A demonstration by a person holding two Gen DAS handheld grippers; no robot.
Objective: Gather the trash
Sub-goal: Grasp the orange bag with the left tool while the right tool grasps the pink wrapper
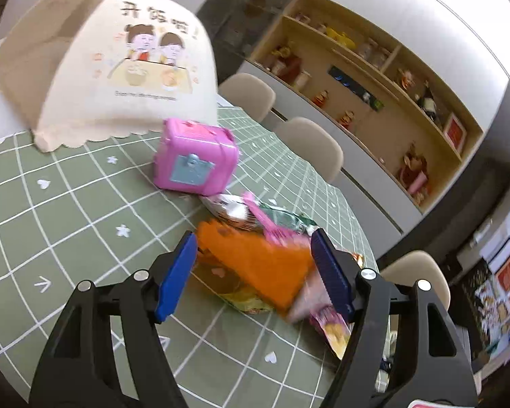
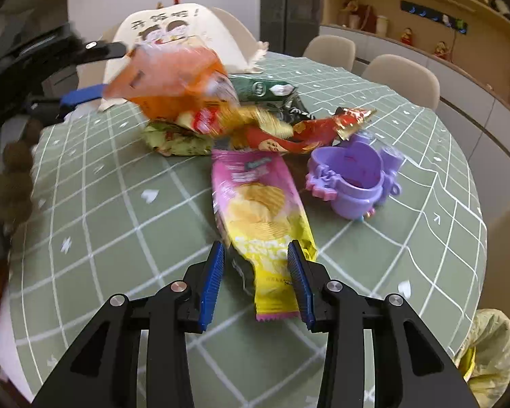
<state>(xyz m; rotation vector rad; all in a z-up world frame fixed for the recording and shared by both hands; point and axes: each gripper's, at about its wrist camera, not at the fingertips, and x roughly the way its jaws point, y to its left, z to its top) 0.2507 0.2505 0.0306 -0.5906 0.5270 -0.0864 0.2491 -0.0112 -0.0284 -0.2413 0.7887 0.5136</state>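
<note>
My left gripper (image 1: 253,258) has its jaws wide apart around an orange snack bag (image 1: 258,265), which is blurred. In the right wrist view the left gripper (image 2: 85,71) shows at the far left with the orange bag (image 2: 173,81) in front of its fingers, above the table. Whether it grips the bag I cannot tell. My right gripper (image 2: 256,272) is open, its fingers either side of the lower end of a pink and yellow chip bag (image 2: 258,204) lying flat. More wrappers lie behind: red (image 2: 309,129), green (image 2: 173,139), dark green (image 2: 265,90).
A round table with a green grid cloth (image 2: 119,204) holds a purple toy cup (image 2: 353,176), a pink toy case (image 1: 193,159) and a beige food cover (image 1: 119,68). Beige chairs (image 2: 401,74) and shelving (image 1: 374,78) stand beyond. A yellow-lined bin (image 2: 486,350) is at lower right.
</note>
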